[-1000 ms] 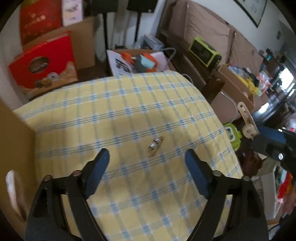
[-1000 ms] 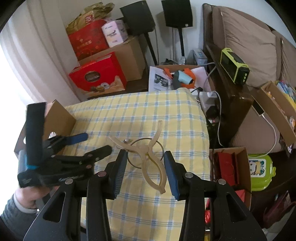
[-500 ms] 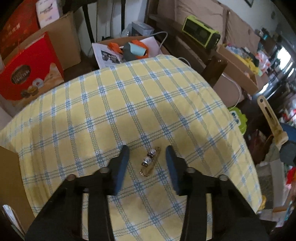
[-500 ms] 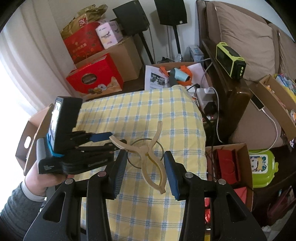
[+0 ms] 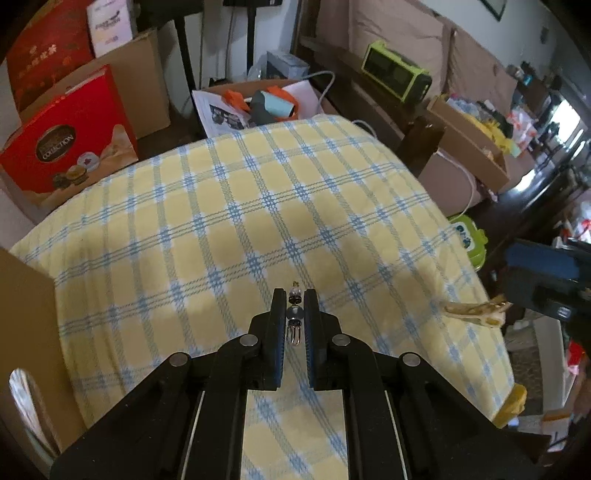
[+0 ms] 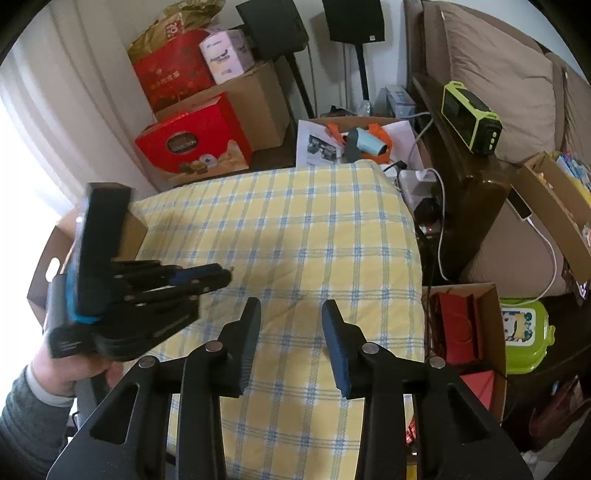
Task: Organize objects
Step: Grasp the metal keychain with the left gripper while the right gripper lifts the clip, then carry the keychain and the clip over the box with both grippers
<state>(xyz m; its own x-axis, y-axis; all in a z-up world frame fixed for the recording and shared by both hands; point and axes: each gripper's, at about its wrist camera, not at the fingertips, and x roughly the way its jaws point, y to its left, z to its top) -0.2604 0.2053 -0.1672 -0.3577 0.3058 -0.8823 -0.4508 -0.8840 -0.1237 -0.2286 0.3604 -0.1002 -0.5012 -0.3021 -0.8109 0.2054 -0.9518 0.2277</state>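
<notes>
Left tool [image 5: 294,295] clamps tight on the beaded pin [image 5: 294,314].

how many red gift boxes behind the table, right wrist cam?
2. The front red box stands on the floor by the table's far edge; the second red box sits higher, on the cardboard carton. More may be hidden.

A lived-in home: cushioned sofa [image 6: 509,74], checked tablecloth [image 5: 258,206], stacked gift boxes [image 6: 192,144] and speakers [image 6: 354,18].

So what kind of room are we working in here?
Probably a lived-in living room doubling as storage: a cushioned sofa, stacked cardboard boxes, and a table under a yellow checked cloth.
</notes>
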